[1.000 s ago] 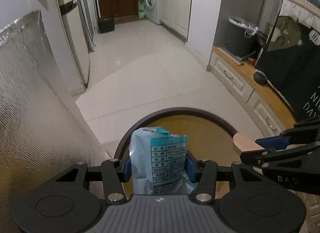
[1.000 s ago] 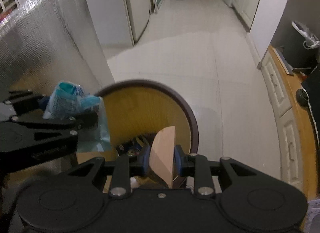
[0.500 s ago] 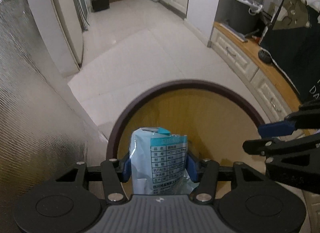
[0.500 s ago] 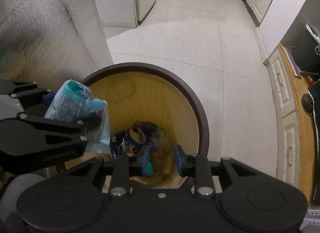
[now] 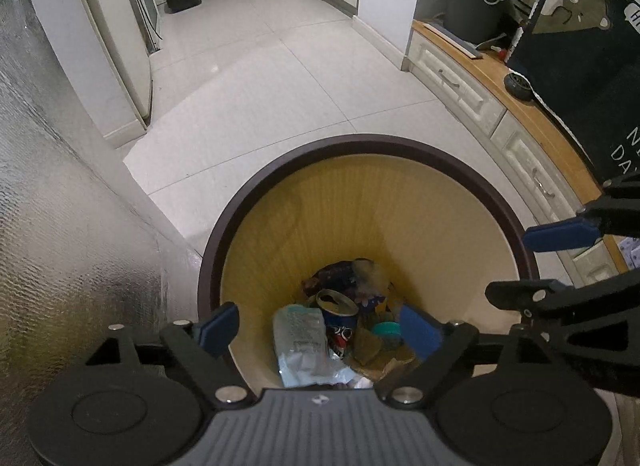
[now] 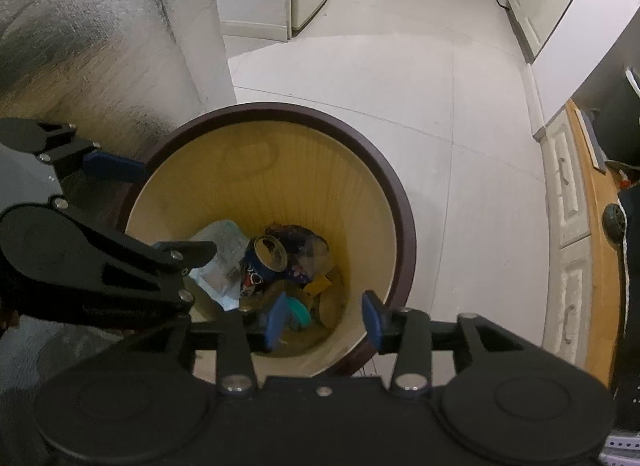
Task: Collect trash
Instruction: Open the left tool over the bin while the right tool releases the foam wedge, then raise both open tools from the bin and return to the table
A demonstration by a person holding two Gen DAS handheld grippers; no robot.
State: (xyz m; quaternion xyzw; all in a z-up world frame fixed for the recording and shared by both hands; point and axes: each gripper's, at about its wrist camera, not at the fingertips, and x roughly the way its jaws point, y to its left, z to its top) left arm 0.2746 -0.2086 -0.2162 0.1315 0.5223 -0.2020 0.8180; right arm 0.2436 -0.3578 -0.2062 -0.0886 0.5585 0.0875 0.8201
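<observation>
Now both hand-held grippers are hanging empty over the bin (image 5: 400,153).

Left hand-held gripper (image 5: 318,326) and right hand-held gripper (image 6: 325,316) have just been opening, jaws spread with nothing between them, aiming down so trash falls inside; the pale blue packet (image 5: 300,346) is lying at the bottom beside a can (image 6: 264,262).

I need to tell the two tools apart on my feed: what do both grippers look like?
Both match: the left gripper and right gripper have black linkage arms with silver screws, blue finger pads, and round black discs on the body. The left's centre panel is ribbed grey.
</observation>
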